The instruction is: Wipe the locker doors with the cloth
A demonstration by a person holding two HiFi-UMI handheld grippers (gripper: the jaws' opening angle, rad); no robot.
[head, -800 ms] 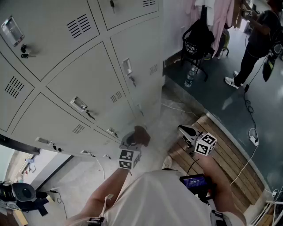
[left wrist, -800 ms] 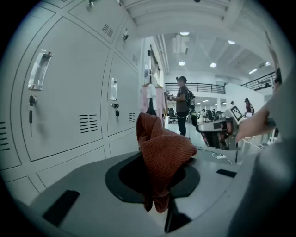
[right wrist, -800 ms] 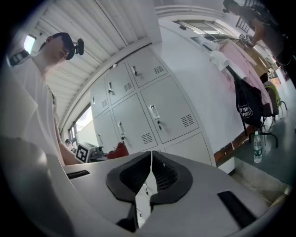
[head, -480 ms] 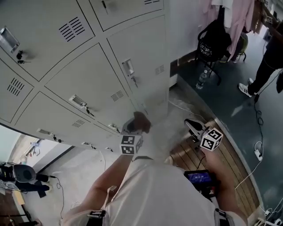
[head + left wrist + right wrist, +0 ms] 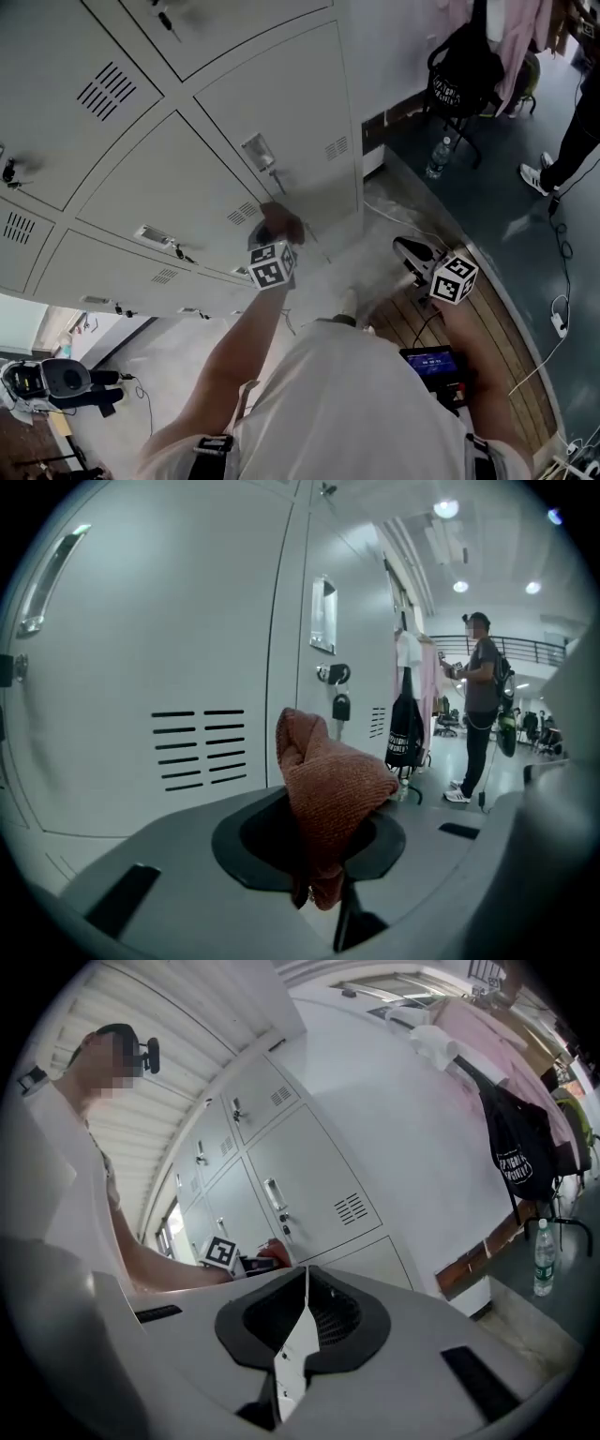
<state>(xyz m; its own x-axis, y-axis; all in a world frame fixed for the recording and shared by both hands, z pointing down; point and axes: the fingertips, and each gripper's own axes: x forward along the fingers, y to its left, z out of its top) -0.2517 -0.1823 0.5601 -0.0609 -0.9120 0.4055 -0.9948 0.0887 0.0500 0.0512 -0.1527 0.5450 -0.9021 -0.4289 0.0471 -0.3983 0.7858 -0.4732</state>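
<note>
A rust-red knitted cloth point(image 5: 330, 785) is bunched in my left gripper point(image 5: 319, 860), whose jaws are shut on it. In the head view the left gripper point(image 5: 274, 246) holds the cloth point(image 5: 279, 223) against the grey locker doors point(image 5: 178, 178), just below a door latch point(image 5: 259, 155) and beside a vent. The left gripper view shows the vent slits point(image 5: 197, 750) and a padlock point(image 5: 341, 706) close ahead. My right gripper point(image 5: 411, 255) hangs low at the right, away from the lockers. Its jaws point(image 5: 302, 1321) are shut with nothing in them.
A chair with a black bag point(image 5: 465, 77) and a water bottle point(image 5: 436, 160) stand by the wall at the upper right. A person point(image 5: 480, 714) stands beyond them. Wooden boards point(image 5: 492, 328) and cables point(image 5: 561, 314) lie on the floor to the right.
My left gripper has risen with the cloth from the bottom lockers up to the door beneath the latch. The right gripper has barely moved.
</note>
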